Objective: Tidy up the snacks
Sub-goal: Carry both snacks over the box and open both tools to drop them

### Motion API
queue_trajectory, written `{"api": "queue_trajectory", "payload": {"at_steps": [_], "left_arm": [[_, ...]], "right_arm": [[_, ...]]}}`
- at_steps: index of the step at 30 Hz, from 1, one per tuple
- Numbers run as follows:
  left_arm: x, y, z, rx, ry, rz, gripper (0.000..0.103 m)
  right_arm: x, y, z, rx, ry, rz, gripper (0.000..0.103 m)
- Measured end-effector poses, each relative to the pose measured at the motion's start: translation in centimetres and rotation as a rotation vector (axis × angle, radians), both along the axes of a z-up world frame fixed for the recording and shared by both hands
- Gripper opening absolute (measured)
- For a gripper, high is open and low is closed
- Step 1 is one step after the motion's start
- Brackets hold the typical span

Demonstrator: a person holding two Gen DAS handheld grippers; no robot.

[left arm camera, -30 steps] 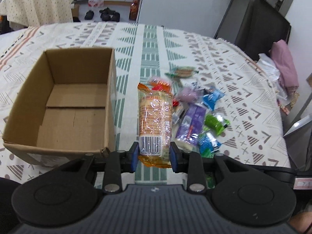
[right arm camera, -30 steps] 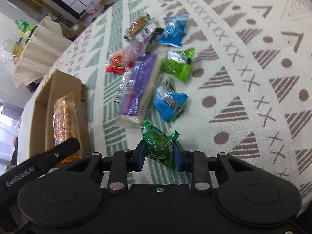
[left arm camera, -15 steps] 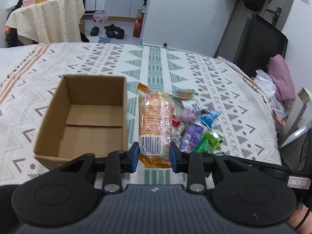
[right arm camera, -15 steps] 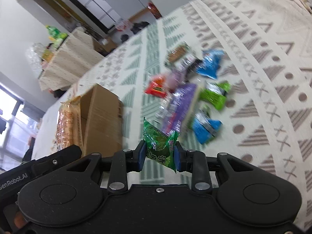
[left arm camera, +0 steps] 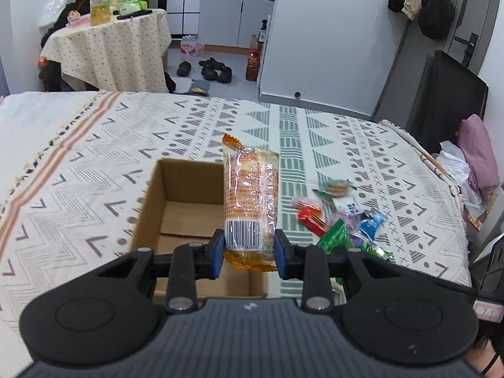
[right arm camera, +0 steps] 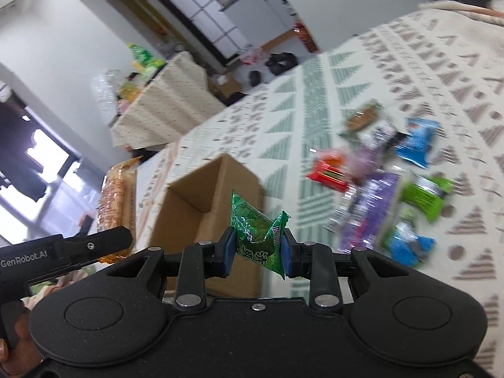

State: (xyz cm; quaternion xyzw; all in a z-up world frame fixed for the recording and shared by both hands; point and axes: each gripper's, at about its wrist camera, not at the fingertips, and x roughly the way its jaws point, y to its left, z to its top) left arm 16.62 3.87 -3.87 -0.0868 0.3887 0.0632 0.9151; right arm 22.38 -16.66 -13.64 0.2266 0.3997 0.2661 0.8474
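Observation:
My left gripper (left arm camera: 250,253) is shut on a long orange biscuit packet (left arm camera: 250,195) and holds it upright above the right side of an open cardboard box (left arm camera: 176,208). My right gripper (right arm camera: 256,256) is shut on a small green snack packet (right arm camera: 256,236), held in the air near the box (right arm camera: 204,220). The orange packet (right arm camera: 116,198) and the left gripper also show at the left of the right wrist view. A pile of loose snacks (left arm camera: 340,217) lies on the patterned cloth right of the box.
The pile holds a red packet (right arm camera: 327,171), a purple packet (right arm camera: 368,208), blue packets (right arm camera: 417,145) and a green packet (right arm camera: 425,193). A black chair (left arm camera: 447,100) and pink cloth (left arm camera: 478,154) stand at the far right. A small table (left arm camera: 107,50) with bottles stands beyond.
Both grippers have risen and pulled back with their packets held. The box now looks smaller and lower in both views, and the right gripper has swung toward the box.

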Motion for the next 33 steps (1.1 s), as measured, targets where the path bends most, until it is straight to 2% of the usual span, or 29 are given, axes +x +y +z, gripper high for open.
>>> {"api": "queue_trajectory", "payload": {"at_steps": [9, 22, 25, 29, 31, 32, 33], "left_arm": [[-0.2, 3.4, -0.4, -0.004, 0.027, 0.053, 0.031], [1.0, 7.0, -3.7, -0.02, 0.115, 0.109, 0.036], [1.1, 7.4, -4.1, -0.022, 0.132, 0.115, 0.04], [1.2, 7.7, -4.5, -0.004, 0.145, 0.125, 0.054], [1.2, 7.8, -4.5, 0.0, 0.147, 0.127, 0.057], [1.2, 7.8, -4.5, 0.003, 0.148, 0.128, 0.061], [1.2, 7.8, -4.5, 0.008, 0.148, 0.129, 0.066]], "right_arm": [[0.1, 3.3, 1.6, 0.054, -0.074, 0.11, 0.029], [0.7, 6.8, 0.5, 0.029, -0.045, 0.155, 0.029], [1.0, 7.6, 0.2, 0.026, -0.034, 0.165, 0.029], [1.3, 8.4, 0.0, 0.035, -0.031, 0.18, 0.03], [1.4, 8.7, 0.0, 0.043, -0.031, 0.192, 0.038], [1.4, 8.7, 0.0, 0.048, -0.028, 0.194, 0.039], [1.4, 8.8, 0.0, 0.057, -0.024, 0.197, 0.045]]}}
